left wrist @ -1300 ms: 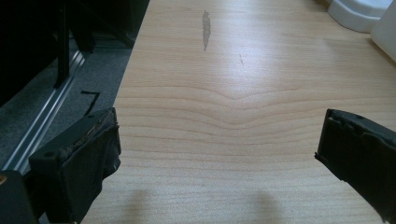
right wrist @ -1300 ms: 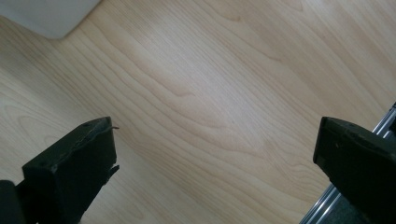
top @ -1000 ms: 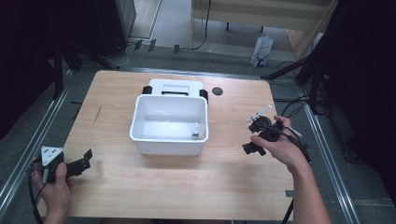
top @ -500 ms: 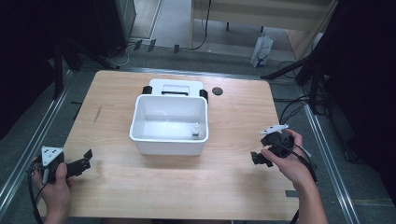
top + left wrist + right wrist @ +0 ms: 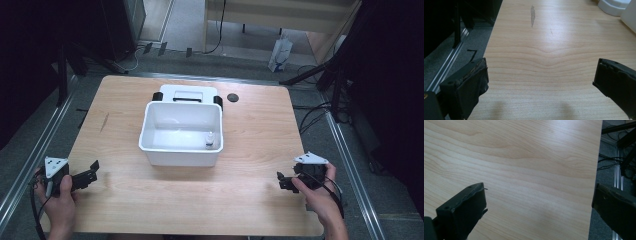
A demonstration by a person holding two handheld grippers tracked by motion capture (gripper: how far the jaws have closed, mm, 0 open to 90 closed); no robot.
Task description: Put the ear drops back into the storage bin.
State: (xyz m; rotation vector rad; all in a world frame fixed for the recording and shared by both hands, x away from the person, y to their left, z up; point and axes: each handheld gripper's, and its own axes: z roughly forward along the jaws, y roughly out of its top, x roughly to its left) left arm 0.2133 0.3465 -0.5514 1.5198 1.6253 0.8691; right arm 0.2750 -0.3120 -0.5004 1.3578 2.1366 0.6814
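Observation:
A white plastic tub [image 5: 150, 137] stands in the middle of the wooden table [image 5: 250, 150]. A small clear bottle [image 5: 210, 140] with a dark cap stands upright inside it, at the near right corner. My left gripper [image 5: 93, 170] rests at the table's front left, open, pointing right, with bare wood between its fingers [image 5: 469, 85]. My right gripper [image 5: 280, 181] is held low at the front right, pointing left, its jaws wide apart and holding nothing [image 5: 539, 202]. Both grippers are well away from the tub.
A white lid [image 5: 187, 93] with black clips lies flat just behind the tub. A small black round disc [image 5: 232, 97] sits on the table to its right. The table's right edge [image 5: 596, 170] runs close to my right gripper. The tub's corner [image 5: 630, 15] shows far ahead in the left gripper view.
My right gripper has drawn back from beside the tub's right side to the table's front right and sunk lower. The left gripper has stayed put.

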